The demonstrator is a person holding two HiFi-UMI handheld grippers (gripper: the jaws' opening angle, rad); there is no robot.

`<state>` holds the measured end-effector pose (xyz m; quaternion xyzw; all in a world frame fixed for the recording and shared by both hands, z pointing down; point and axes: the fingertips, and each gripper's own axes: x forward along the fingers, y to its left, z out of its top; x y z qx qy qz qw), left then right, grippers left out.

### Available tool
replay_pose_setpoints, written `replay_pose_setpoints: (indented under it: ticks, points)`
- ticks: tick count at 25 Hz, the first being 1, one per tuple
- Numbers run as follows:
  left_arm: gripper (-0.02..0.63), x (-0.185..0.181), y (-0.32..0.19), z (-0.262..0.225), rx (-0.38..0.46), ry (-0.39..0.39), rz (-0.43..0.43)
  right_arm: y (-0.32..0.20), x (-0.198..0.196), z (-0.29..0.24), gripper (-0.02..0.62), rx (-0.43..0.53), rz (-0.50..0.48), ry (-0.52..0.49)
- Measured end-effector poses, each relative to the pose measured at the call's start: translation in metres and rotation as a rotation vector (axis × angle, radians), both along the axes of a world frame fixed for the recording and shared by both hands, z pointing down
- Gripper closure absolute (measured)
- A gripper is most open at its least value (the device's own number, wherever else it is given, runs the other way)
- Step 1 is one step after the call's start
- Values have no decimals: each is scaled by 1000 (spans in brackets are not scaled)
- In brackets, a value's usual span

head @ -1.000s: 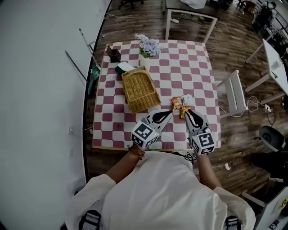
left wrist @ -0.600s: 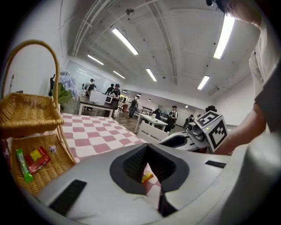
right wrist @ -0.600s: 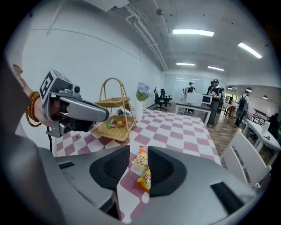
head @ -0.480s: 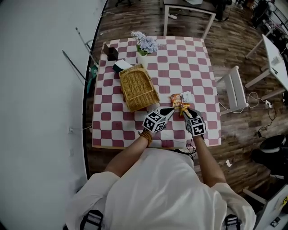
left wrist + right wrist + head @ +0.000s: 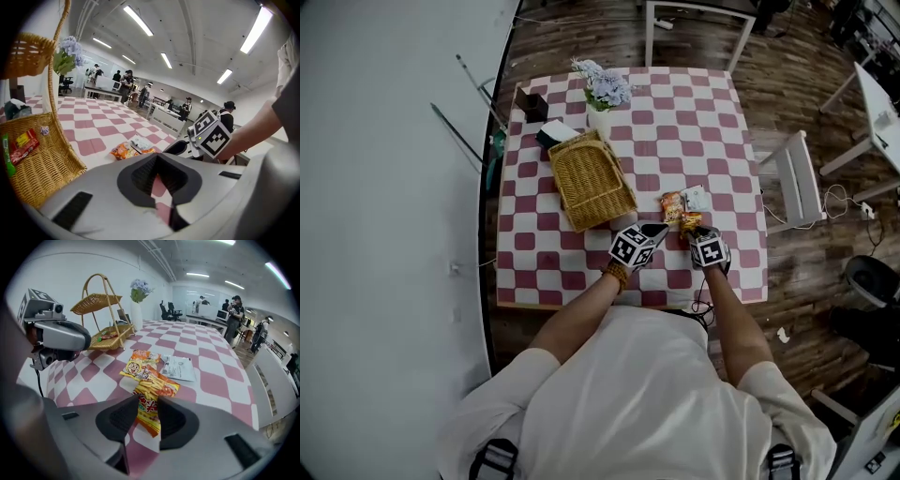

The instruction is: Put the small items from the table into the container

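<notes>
right gripper (image 5: 147, 403) low over the table (image 5: 675, 122), jaws apart and opening, fries packet (image 5: 157, 387) lying flat between them, not pinched yet
just beyond it: orange snack packet (image 5: 138, 364) partly under the fries packet, white sachet (image 5: 180, 367) beside; so three items left on the table
left gripper (image 5: 157, 157) alongside, jaws together, nothing in them; it sits between the packets and the basket (image 5: 555, 178), probably needs to clear out of the carry path
basket's lower tray already holds a red packet (image 5: 24, 143) plus something green, so I'd call it partly done
drop is awkward: upper tier (image 5: 96, 301) and arched handle hang over the tray
far edge: vase of flowers (image 5: 602, 94), dark box (image 5: 532, 103), well clear
</notes>
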<state>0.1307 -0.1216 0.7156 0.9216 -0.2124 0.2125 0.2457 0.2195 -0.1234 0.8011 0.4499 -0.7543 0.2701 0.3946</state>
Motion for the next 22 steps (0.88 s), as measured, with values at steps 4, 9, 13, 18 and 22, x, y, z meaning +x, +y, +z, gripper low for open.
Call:
replay_pose_setpoints:
  ticks: [4,9,13,18,22]
  points:
    - [575,0,-4,5,-10,-12,0,-3,-2,2,450,-5,-20,7]
    - [576,0,-2,0,-3,1,0,-4,-1,-2,511,27,-14,6]
    - [577,-6,-2,-21,14,62,-44,-4,-1,-23,525,84,16,-18]
    - [577,-25,5,-61,61,143,-117,0,-3,-80,526,193,31,-62]
    - [577,-36,10,-95,124,185,-140,0,-8,-137,526,306,42,-117]
